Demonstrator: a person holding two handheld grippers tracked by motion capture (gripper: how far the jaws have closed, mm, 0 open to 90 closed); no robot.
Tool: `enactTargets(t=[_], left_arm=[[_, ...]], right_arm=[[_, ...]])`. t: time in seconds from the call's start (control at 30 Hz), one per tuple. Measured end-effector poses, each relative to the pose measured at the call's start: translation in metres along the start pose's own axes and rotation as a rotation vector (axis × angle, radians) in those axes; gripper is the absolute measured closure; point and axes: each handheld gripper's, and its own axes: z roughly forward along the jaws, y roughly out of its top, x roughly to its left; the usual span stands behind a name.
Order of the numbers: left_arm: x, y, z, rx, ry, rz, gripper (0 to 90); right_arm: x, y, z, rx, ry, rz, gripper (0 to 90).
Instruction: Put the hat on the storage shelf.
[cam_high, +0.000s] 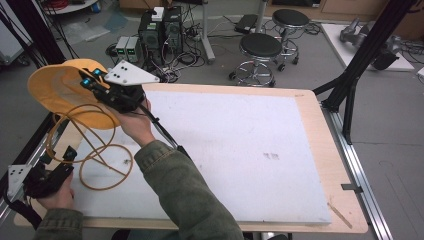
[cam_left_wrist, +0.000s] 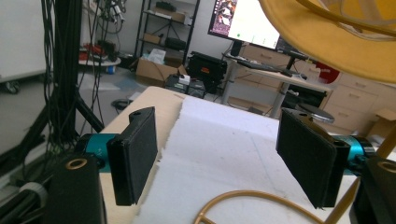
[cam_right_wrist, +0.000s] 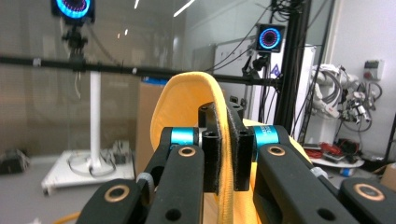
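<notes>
**Hat pinched, lifted off desk**

Right tongs (cam_high: 92, 80) clamped the yellow hat (cam_high: 60, 90) by its brim, seen edge-on between the closed jaws in the right gripper view (cam_right_wrist: 223, 154). The hat hung in the air over the desk's (cam_high: 310, 120) 10 o'clock corner. Its cord (cam_high: 100, 160) looped down onto the white mat (cam_high: 225, 140). Left tongs (cam_high: 55, 167) sat at 8 o'clock, jaws wide, gripping nothing (cam_left_wrist: 219, 158).

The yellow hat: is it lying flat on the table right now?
No, the yellow hat is held up in the air past the table's far left corner, its brim pinched between the shut jaws of the right gripper.
</notes>
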Motion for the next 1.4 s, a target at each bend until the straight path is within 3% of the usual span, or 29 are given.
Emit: enactTargets(t=[0.1,0.3,0.47,0.63,0.87,1.07,1.2,1.4], left_arm=[[0.004,0.000,0.000,0.009,-0.006,0.005,30.1],[0.003,-0.001,0.000,0.018,-0.011,0.028,30.1],[0.002,-0.002,0.002,0.027,-0.025,0.042,30.2],[0.002,-0.002,0.003,0.029,-0.030,0.051,30.0],[0.004,-0.003,0.003,0.036,-0.027,0.034,30.0],[0.009,-0.003,0.003,0.035,-0.006,0.000,30.1],[0.008,-0.003,0.003,0.038,-0.009,0.004,30.1],[0.009,-0.002,0.002,0.035,0.002,-0.009,30.1]], right_arm=[[0.007,0.000,0.001,0.012,0.032,-0.017,86.0],[0.021,-0.002,0.001,0.012,0.110,0.006,86.0],[0.026,-0.009,-0.003,0.010,0.184,0.106,86.0],[0.033,-0.017,-0.005,0.025,0.249,0.148,85.9],[0.045,-0.028,-0.004,0.050,0.313,0.142,85.7],[0.059,-0.036,0.001,0.114,0.371,0.097,85.3],[0.067,-0.042,0.001,0.148,0.407,0.099,84.3],[0.079,-0.050,0.000,0.208,0.430,0.048,83.0]])
